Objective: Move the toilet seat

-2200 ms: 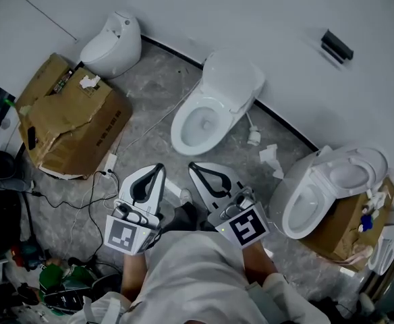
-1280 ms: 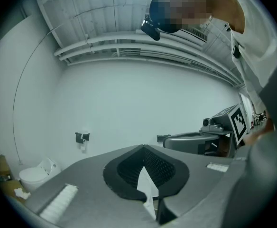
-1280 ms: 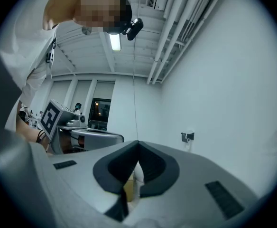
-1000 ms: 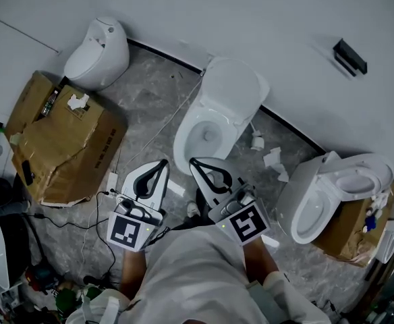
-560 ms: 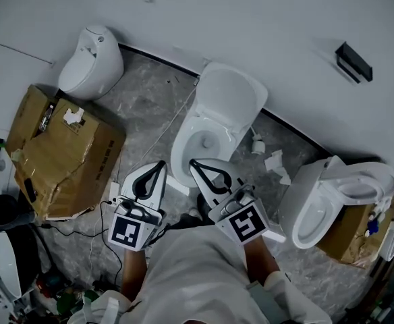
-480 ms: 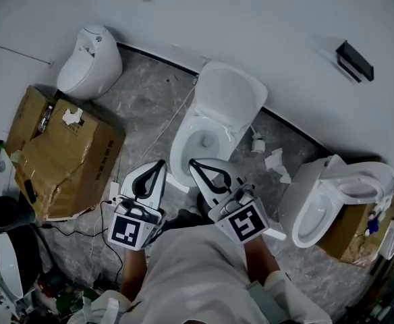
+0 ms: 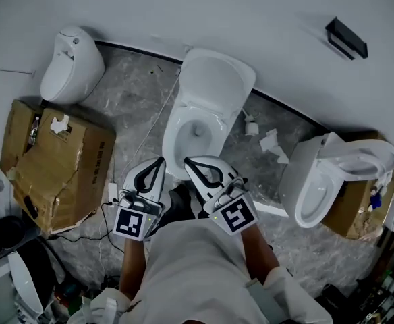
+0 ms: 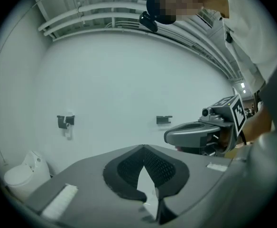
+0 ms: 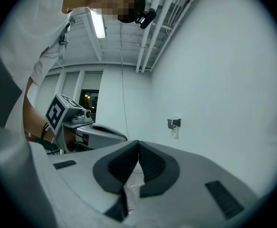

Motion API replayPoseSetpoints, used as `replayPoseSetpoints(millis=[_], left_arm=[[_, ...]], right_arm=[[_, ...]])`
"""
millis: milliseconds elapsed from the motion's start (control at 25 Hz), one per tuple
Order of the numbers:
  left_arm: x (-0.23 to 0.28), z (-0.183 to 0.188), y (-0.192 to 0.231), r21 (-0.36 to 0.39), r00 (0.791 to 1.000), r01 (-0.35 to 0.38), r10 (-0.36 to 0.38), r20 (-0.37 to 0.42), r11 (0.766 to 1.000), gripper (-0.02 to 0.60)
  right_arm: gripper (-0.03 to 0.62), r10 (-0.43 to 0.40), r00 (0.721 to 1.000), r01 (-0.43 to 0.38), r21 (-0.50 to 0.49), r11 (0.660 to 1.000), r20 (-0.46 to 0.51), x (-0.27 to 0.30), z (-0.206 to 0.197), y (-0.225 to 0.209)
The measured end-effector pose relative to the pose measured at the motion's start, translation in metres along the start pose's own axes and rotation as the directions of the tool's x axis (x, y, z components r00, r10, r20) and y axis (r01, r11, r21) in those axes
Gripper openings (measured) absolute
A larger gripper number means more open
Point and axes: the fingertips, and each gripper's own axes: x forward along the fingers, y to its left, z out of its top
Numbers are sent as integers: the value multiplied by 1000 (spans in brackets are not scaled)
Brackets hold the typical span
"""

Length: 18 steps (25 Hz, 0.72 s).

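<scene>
a: what are the two tools doing?
b: the left tool (image 7: 160, 160) and the right tool (image 7: 187, 160) are side by side, held out in front of the person (image 7: 197, 275), with their tips close together. both have their jaws fully closed, pad against pad, and nothing is gripped. each tool's own view shows the dark pads meeting in a point, with only the pale wall (image 8: 129, 80) beyond.
a: and the toilet seat?
b: the toilet seat (image 7: 214, 85) is just ahead of the tool tips, and neither tool touches it. it stands raised, leaning back against the wall at the far edge of the floor (image 7: 133, 106). the open white bowl (image 7: 191, 130) is below it, on the side nearest the tools. i cannot tell whether ring and lid are up together.
a: what else is around?
b: toward the right edge of the floor a second toilet (image 7: 318, 184) sits tilted, its seat open, against a brown box (image 7: 359, 214). crumpled paper (image 7: 272, 144) lies between the two toilets, near the wall. at the far left corner of the floor is a small white fixture (image 7: 72, 54). nearer, along the left edge, is a battered cardboard box (image 7: 52, 157). thin cables (image 7: 109, 204) trail over the grey floor beside the left tool. a black bracket (image 7: 345, 38) is fixed to the wall at the upper right.
</scene>
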Motion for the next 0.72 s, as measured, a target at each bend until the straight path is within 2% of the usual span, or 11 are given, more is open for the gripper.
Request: replayPoseSetpoints(millis=[200,320,640,720], left_arm=[[5,-25,0,-53,997,69,-70,-30,996,2],[7,-43,3,-36,992,108,-110,-63,994,2],[11,-93,11,-78,980,152,-160,-116,985,2],[14,-108,14,-91,976,160,-171,-136,983,7]], right_arm=[[0,-65,998,66,24,998,-17,-1,-17,-4],[0,-99,995,100,34,994,-28,4,-30,-4],[2,-160,972,189,167,968,-172,11,-92,4],[2,-160,968,195,173,965,-195,13,-106,5]])
